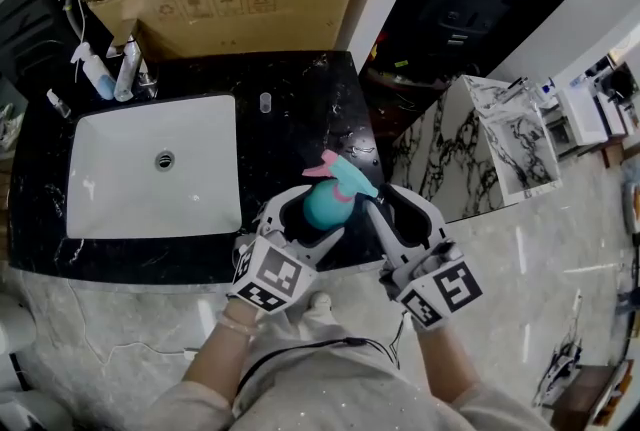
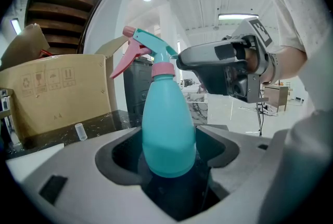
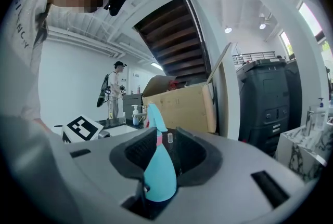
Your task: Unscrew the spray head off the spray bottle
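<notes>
**sinkwatcher:** anyone see the bottom of the spray bottle [image 2: 167, 114]? In the left gripper view it drops into the dark gap between the left tongs [image 2: 169, 145].

**mopguy:** nope, hidden. In the head view the tongs cover its lower half too. The cardboard box [image 1: 230, 9] is cut off by the top edge, and that small clear thing [image 1: 265, 102] on the table [image 1: 310, 89] is too tiny to call.

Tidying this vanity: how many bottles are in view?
3: the teal spray bottle in the left claw; a blue-and-white one and a white one behind the sink's left corner. The cardboard box may hide more.
</notes>
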Action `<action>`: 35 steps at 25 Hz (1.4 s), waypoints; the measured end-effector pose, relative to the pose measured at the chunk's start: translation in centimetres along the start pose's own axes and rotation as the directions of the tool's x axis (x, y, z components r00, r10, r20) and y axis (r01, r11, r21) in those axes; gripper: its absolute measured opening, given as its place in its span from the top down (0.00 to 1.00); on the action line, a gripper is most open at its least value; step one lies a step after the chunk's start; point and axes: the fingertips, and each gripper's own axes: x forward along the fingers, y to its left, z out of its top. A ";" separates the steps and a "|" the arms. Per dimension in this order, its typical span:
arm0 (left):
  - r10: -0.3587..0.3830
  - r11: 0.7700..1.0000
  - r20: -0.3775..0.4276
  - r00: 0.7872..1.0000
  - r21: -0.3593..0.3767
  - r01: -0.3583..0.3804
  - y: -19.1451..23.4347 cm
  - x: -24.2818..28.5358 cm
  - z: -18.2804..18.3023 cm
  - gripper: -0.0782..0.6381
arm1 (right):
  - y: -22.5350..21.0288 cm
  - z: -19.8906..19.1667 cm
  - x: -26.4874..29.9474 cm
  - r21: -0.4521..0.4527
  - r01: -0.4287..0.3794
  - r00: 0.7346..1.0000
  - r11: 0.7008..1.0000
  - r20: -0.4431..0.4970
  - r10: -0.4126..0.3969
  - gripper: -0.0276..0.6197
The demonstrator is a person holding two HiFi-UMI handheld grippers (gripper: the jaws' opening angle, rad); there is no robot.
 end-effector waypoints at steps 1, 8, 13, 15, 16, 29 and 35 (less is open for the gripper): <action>0.001 1.000 0.001 1.000 0.000 -0.001 0.0 0.0 0.0 0.43 | -0.3 0.0 0.0 0.017 0.018 1.000 1.000 0.006 -0.018 0.77; 0.004 1.000 0.004 1.000 -0.005 -0.004 0.0 0.0 0.1 0.43 | 2.5 0.6 -0.5 0.004 -0.016 0.999 1.000 0.048 0.016 0.77; 0.006 1.000 0.004 1.000 -0.007 -0.006 0.0 0.0 0.0 0.43 | 2.8 -0.8 1.2 0.028 0.013 1.000 1.000 -0.029 -0.012 0.70; 0.006 1.000 0.003 1.000 -0.007 -0.006 0.0 0.0 0.0 0.43 | 2.4 -1.0 1.6 0.058 0.017 0.999 0.998 -0.040 -0.015 0.67; 0.006 1.000 0.002 1.000 -0.007 -0.006 0.0 0.0 0.0 0.43 | 2.4 -1.1 1.9 0.060 0.008 0.999 0.998 -0.044 -0.005 0.67; 0.008 1.000 0.000 1.000 -0.006 -0.008 0.0 0.0 0.1 0.43 | 2.4 -0.1 4.5 0.060 -0.170 0.985 0.984 0.013 0.170 0.72; 0.012 1.000 -0.005 1.000 -0.006 -0.012 0.0 0.0 0.0 0.44 | 2.7 0.0 4.5 0.000 -0.217 0.976 0.976 0.035 0.217 0.73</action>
